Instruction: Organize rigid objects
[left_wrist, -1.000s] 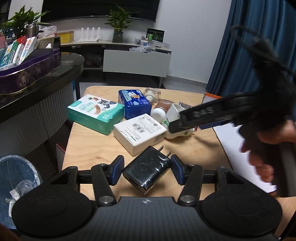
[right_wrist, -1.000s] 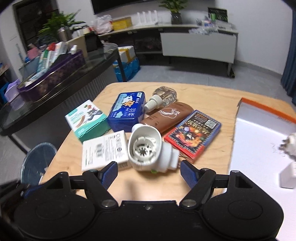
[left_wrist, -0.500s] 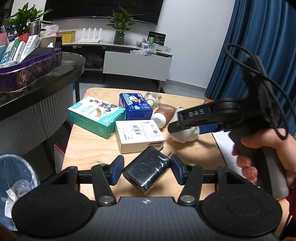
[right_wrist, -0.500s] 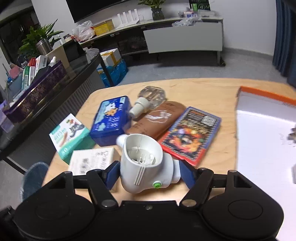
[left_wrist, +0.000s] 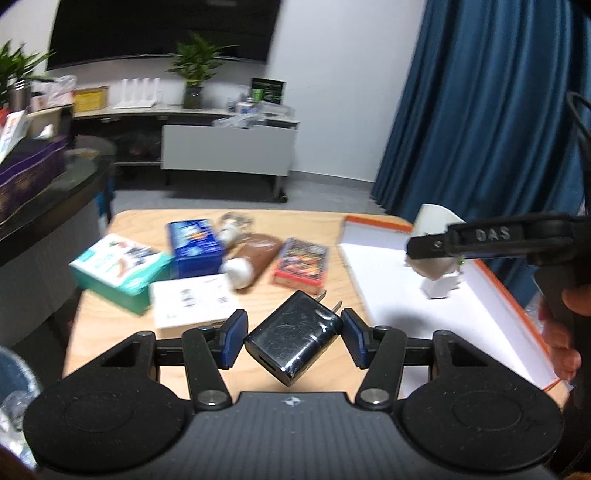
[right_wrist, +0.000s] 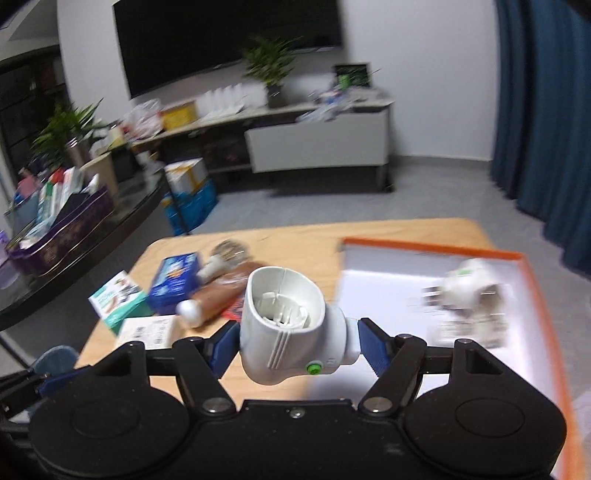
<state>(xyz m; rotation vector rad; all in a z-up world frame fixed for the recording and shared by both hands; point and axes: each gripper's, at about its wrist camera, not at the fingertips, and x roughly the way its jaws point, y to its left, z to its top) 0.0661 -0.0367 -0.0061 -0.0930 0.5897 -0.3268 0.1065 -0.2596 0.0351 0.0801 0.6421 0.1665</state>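
Wooden tabletop fills the left wrist view, where the left gripper clamps a black wall charger cornerwise at 6 o'clock, so it could twist loose, while in the right wrist view the right gripper pinches a white plug-in diffuser whose rounded shell might slip before reaching the orange-rimmed tray at 3 o'clock.

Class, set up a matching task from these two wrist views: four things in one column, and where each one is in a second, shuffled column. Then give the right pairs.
Things
1. black charger
2. white plug-in device
3. blue box
4. white items

Places
A. inside the orange-edged tray
B. between the left gripper's pads
C. on the wooden table, beside the green box
D. between the right gripper's pads

Pairs: 1-B, 2-D, 3-C, 4-A
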